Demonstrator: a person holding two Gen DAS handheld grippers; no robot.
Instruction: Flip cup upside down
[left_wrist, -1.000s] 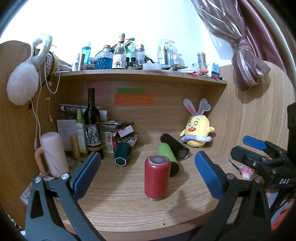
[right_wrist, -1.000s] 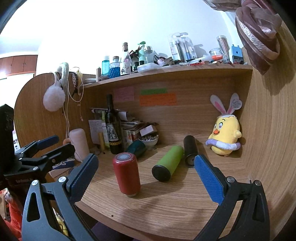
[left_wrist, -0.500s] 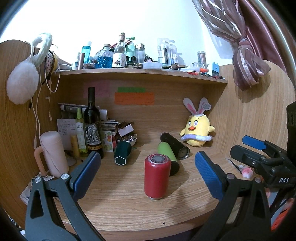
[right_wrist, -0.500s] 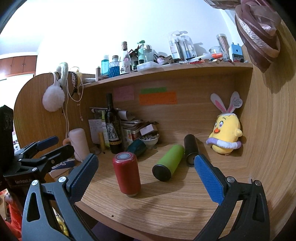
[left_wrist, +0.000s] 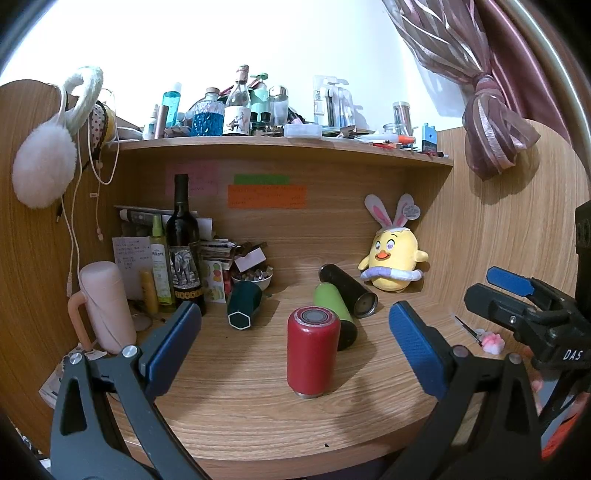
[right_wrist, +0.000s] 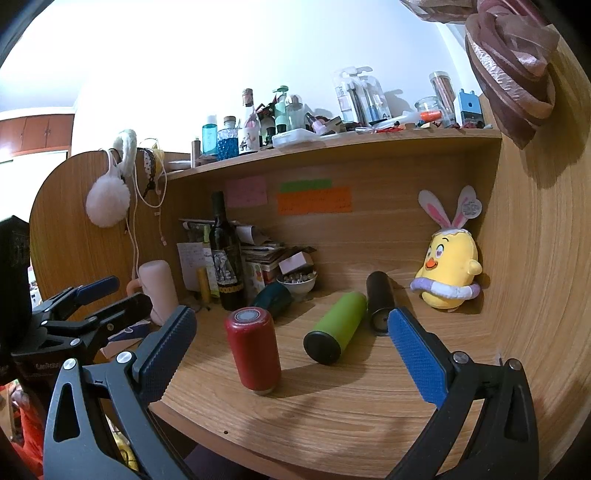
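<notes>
The red cup (left_wrist: 313, 356) stands upright at the centre of the left wrist view, near the front edge of the wooden desk (left_wrist: 236, 413). Its top looks capped, though that is hard to confirm. The left gripper (left_wrist: 295, 336) and right gripper (right_wrist: 291, 341) both gape wide, holding nothing. By my reading the flip has not begun: grasping, turning and setting down all remain.

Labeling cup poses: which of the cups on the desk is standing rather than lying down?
The red cup, nearest both grippers. The green cup, black cup and dark teal cup all lie on their sides.
</notes>
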